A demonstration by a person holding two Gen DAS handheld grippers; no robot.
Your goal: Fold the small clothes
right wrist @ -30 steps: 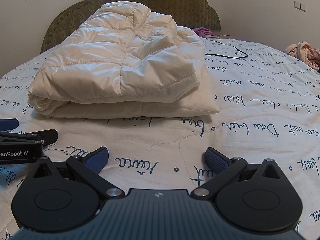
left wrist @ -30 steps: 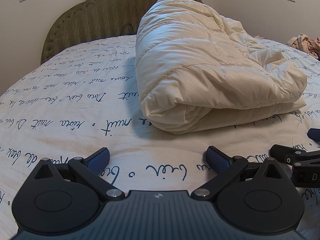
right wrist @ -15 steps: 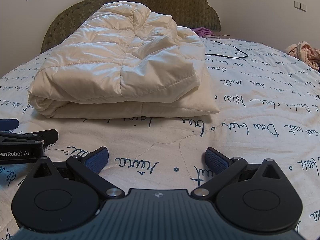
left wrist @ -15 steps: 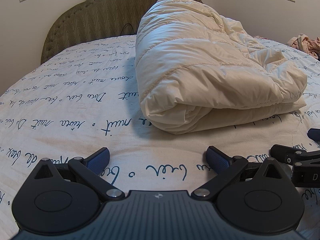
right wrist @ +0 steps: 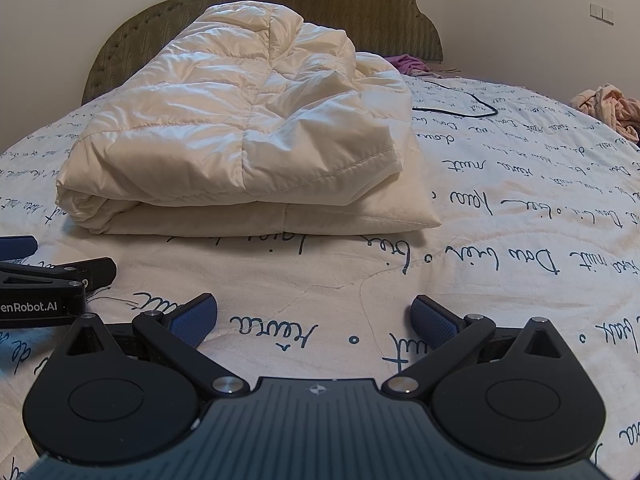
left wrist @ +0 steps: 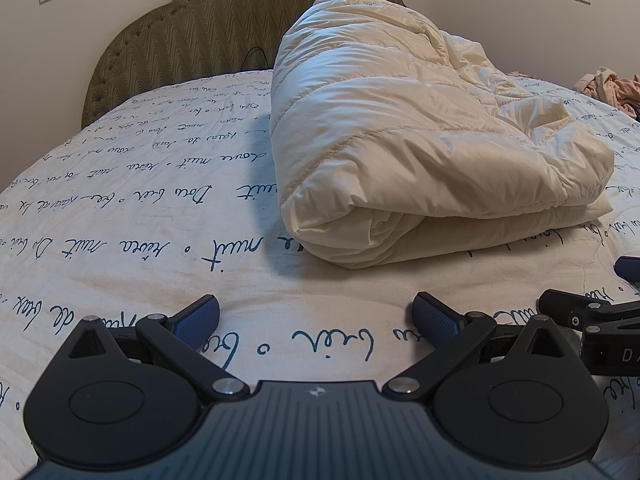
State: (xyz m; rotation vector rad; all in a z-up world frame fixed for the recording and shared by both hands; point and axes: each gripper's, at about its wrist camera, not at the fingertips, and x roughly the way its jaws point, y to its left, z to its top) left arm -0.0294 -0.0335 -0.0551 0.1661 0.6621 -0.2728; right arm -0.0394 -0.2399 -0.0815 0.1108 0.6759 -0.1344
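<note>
Jacket (left wrist: 404,152), cream, quilted, lies folded on bedspread (left wrist: 132,216), ahead of both jaws. Left gripper (left wrist: 316,314) and right gripper (right wrist: 314,314) spread wide, empty, resting low; bare sheet between fingertips and jacket's rolled near edge. Headboard (right wrist: 320,4) beyond.

A white bedsheet printed with blue script (right wrist: 500,208), an olive padded headboard (left wrist: 224,20), a thin black cable (right wrist: 460,112), and possibly crumpled pink clothing (right wrist: 608,108).
</note>
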